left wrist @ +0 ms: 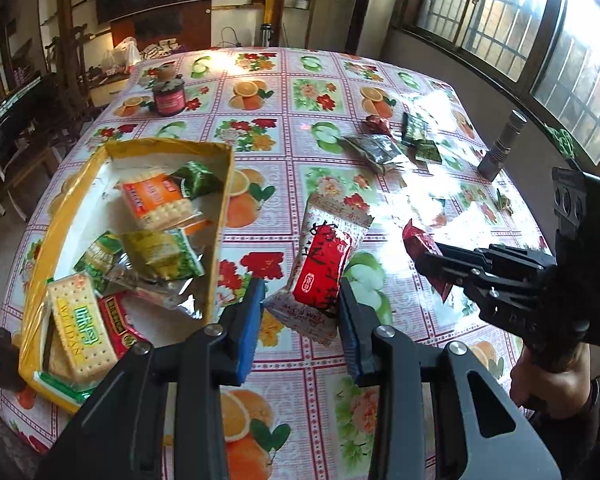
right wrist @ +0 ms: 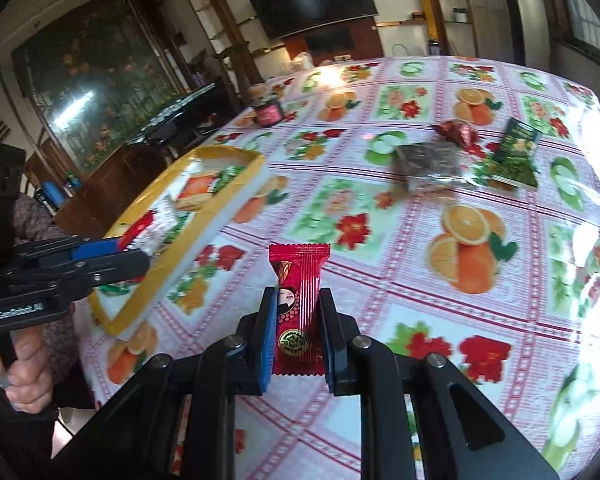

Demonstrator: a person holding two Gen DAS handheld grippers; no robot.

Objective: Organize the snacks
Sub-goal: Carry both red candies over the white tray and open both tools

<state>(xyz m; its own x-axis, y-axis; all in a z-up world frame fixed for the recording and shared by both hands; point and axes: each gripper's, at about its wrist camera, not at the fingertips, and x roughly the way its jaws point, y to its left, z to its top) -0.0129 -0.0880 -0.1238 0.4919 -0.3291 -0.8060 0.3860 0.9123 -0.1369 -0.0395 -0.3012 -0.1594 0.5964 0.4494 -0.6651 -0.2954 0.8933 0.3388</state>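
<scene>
My left gripper (left wrist: 302,304) is shut on a white-and-red snack packet (left wrist: 324,264) and holds it above the table, just right of the yellow-rimmed box (left wrist: 220,200). The box holds several cracker and snack packets (left wrist: 156,200). My right gripper (right wrist: 298,320) is shut on a dark red candy packet (right wrist: 296,304) and holds it upright above the table. The right gripper also shows in the left wrist view (left wrist: 436,258), with the red packet (left wrist: 420,244). The left gripper shows in the right wrist view (right wrist: 140,256) beside the box (right wrist: 220,204).
Loose snacks lie at the far right: a dark clear bag (left wrist: 376,152), green packets (left wrist: 416,130) and a red wrapper (left wrist: 378,122). A red-labelled jar (left wrist: 169,96) stands at the far left and a metal flashlight (left wrist: 502,146) near the right edge. The fruit-print tablecloth (left wrist: 312,384) covers the table.
</scene>
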